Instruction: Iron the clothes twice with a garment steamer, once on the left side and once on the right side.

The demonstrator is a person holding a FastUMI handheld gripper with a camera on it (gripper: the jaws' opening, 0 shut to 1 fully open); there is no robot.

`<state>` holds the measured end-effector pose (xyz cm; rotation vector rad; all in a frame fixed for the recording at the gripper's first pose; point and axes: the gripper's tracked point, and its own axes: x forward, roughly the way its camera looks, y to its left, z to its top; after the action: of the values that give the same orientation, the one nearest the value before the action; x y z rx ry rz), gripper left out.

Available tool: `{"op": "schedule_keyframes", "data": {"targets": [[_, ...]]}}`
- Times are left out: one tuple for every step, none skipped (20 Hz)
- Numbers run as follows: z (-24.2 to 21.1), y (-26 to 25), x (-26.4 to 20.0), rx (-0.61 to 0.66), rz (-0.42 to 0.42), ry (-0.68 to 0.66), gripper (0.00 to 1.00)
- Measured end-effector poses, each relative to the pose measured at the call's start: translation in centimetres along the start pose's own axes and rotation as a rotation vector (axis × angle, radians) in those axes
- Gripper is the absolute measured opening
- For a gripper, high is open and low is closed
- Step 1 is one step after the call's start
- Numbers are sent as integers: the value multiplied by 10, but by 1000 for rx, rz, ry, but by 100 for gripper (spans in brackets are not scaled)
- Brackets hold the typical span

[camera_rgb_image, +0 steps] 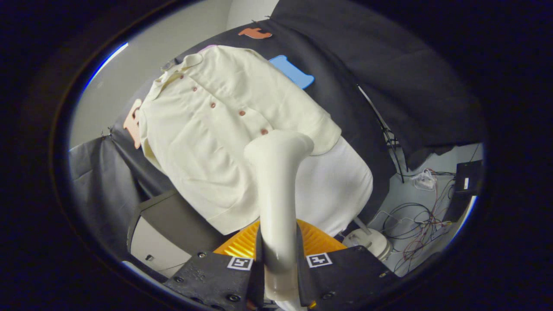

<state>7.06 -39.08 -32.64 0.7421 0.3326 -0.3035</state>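
Right now my fingers are closed on the handle of the cream garment steamer, pressing it from both sides; its lower end is cut off below them. Its angled head reaches up to the pale yellow shirt and hides part of the button row. That short-sleeved shirt hangs tilted just beyond, over a white board, brown buttons fastened, collar uppermost.

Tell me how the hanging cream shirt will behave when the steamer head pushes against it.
The shirt looks thin and floppy, so it will likely give and swing. Its hem hangs free, so it may bunch. The gripper is shut on the steamer handle, which looks rigid.
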Motion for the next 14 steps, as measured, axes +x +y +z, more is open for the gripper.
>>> {"op": "schedule_keyframes", "data": {"targets": [[-3, 20, -10, -20, 18, 0, 31], [-6, 39, -18, -31, 40, 1, 31], [-9, 64, -27, -43, 74, -1, 30], [-10, 91, -39, -55, 112, -15, 30], [-11, 118, -51, -74, 152, -27, 30], [-12, 146, -63, -99, 191, -37, 30], [-13, 174, -75, -125, 224, -48, 30], [-14, 201, -86, -146, 254, -59, 30], [-14, 229, -99, -162, 291, -74, 30], [-15, 258, -111, -171, 330, -90, 30], [-22, 287, -118, -187, 364, -94, 30], [-26, 312, -128, -215, 388, -103, 30], [-27, 335, -136, -253, 399, -121, 30], [-30, 356, -142, -299, 400, -135, 30]]}}
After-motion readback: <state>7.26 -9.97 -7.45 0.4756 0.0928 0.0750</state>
